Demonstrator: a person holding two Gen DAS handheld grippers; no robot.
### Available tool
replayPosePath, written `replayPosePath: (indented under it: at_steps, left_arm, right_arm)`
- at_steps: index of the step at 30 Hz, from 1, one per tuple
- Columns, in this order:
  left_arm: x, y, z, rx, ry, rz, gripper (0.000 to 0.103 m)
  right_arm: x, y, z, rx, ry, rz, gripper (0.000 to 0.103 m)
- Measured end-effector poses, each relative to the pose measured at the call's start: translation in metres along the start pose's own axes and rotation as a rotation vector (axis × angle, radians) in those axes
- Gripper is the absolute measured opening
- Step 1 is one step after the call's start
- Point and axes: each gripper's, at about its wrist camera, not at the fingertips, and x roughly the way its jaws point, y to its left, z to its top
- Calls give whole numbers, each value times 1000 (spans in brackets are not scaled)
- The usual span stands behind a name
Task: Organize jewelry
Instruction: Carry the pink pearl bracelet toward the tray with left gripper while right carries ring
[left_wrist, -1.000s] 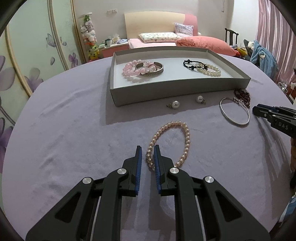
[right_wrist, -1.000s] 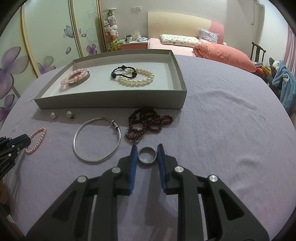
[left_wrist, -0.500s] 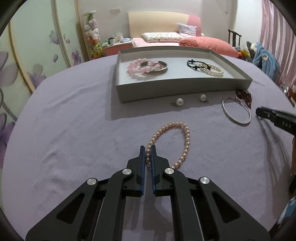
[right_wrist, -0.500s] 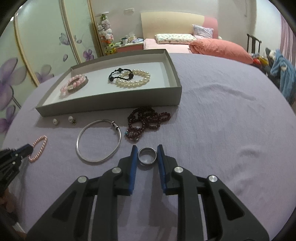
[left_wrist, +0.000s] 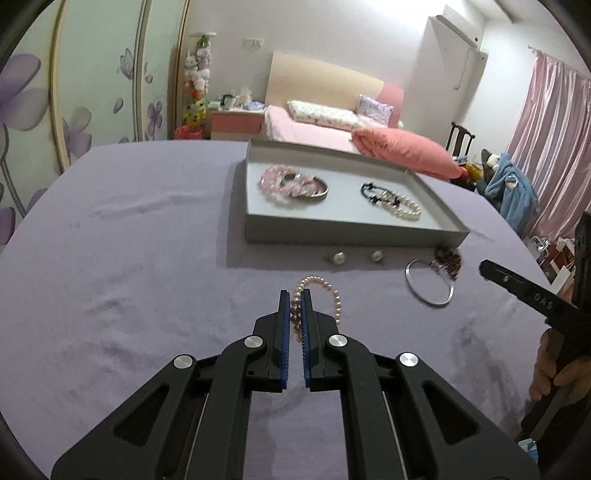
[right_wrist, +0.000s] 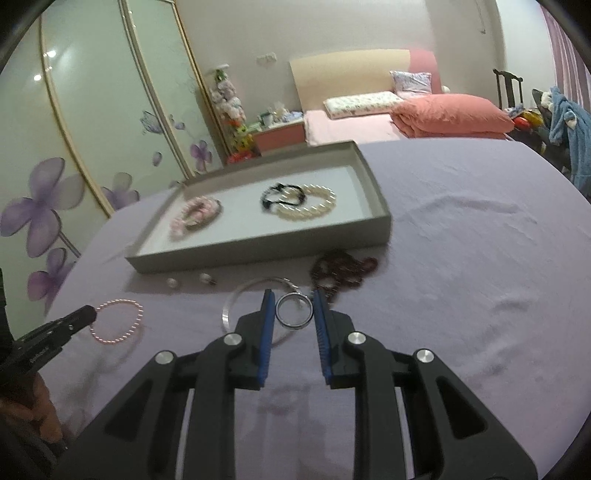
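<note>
My left gripper is shut on a pink pearl bracelet, whose loop hangs out to the right of the fingertips above the purple cloth. In the right wrist view the same bracelet dangles from the left gripper. My right gripper is shut on a silver ring, held upright between the blue pads. The open grey tray lies beyond both grippers. It holds a pink bead bracelet with a silver bangle and a white pearl bracelet with a black one.
Two pearl earrings lie in front of the tray. A large silver bangle and a dark red bead string lie to their right. A bed and a chair with clothes stand beyond the table; a hand shows at the right edge.
The left jaws closed on the pink pearl bracelet. Both grippers then rose and tilted, the left lifting the bracelet, the right lifting the ring off the cloth.
</note>
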Motion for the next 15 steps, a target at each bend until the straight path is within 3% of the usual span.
replayPosePath:
  at_steps: [8, 15]
  left_arm:
    - [-6, -13, 3, 13, -45, 4, 6]
    - [-19, -29, 7, 40, -140, 75, 6]
  right_arm:
    - [-9, 17, 0, -17, -43, 26, 21]
    - [-25, 34, 4, -56, -143, 12, 22]
